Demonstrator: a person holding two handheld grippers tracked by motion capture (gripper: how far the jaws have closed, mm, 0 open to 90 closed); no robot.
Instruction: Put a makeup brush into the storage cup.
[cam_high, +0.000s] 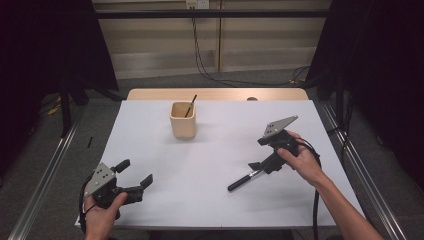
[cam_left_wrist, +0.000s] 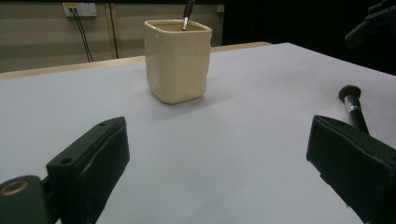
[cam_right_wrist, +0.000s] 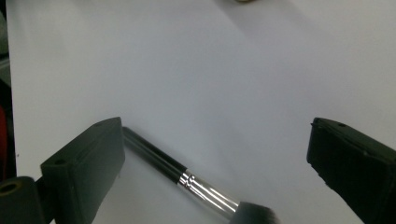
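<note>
Tongs open above a makeup brush on the desk

Right tongs are spread wide and grasp nothing; in the right gripper view the makeup brush lies on the white desk between the two jaws, closer to the left one, and I cannot tell if that jaw touches the handle. The brush has a black handle, a shiny metal collar and dark bristles (the bristles are at the bottom edge of that view). In the high view the brush lies slanted, its handle end pointing toward the person's side of the desk. Left tongs are also released and empty, near the front left corner of the desk, well apart from the brush. Farther back, near the middle, stands a cream square cup with a thin dark stick leaning inside it.
</note>
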